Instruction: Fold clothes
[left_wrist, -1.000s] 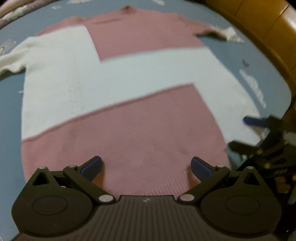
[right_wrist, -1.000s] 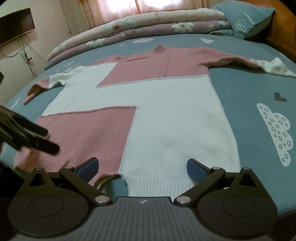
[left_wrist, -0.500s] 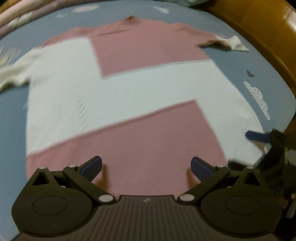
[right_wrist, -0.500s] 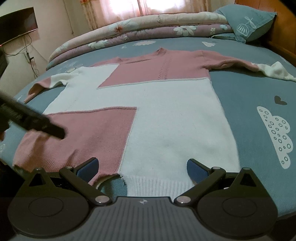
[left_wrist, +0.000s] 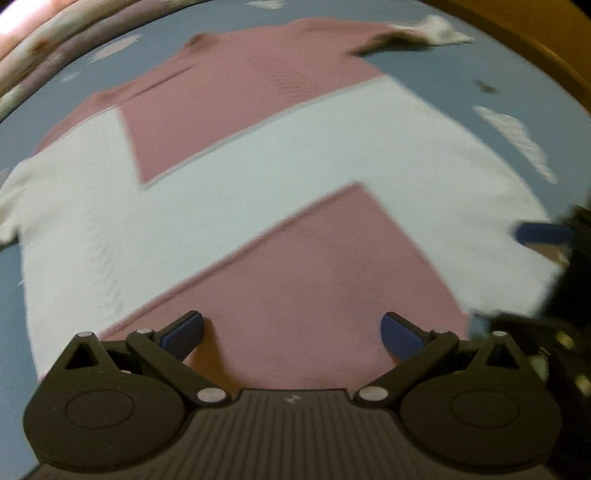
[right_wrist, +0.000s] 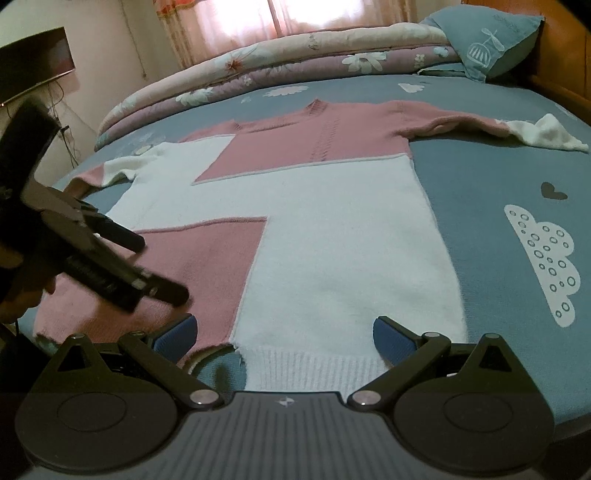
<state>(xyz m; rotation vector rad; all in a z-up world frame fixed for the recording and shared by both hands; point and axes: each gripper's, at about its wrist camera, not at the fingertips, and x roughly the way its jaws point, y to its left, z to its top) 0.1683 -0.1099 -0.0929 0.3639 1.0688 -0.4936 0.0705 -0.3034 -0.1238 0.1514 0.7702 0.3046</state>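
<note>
Right wrist view shows the left gripper (right_wrist: 162, 269) has swung in over the sweater (right_wrist: 332, 229) hem beside the right gripper (right_wrist: 284, 336), both jaws spread and empty with hem between them, likely readying the first fold.

A sweater (right_wrist: 332, 236) lies flat across the bed (right_wrist: 498, 206), its neck toward the far edge and its hem at the near edge, one sleeve stretched toward each side. A rolled quilt (right_wrist: 295, 62) runs along the bed's far edge, with a pillow (right_wrist: 487, 40) at the far right corner. The left gripper (left_wrist: 291, 332) hangs over the hem's left part; the right gripper (right_wrist: 284, 336) sits at the hem's right part, near edge.
</note>
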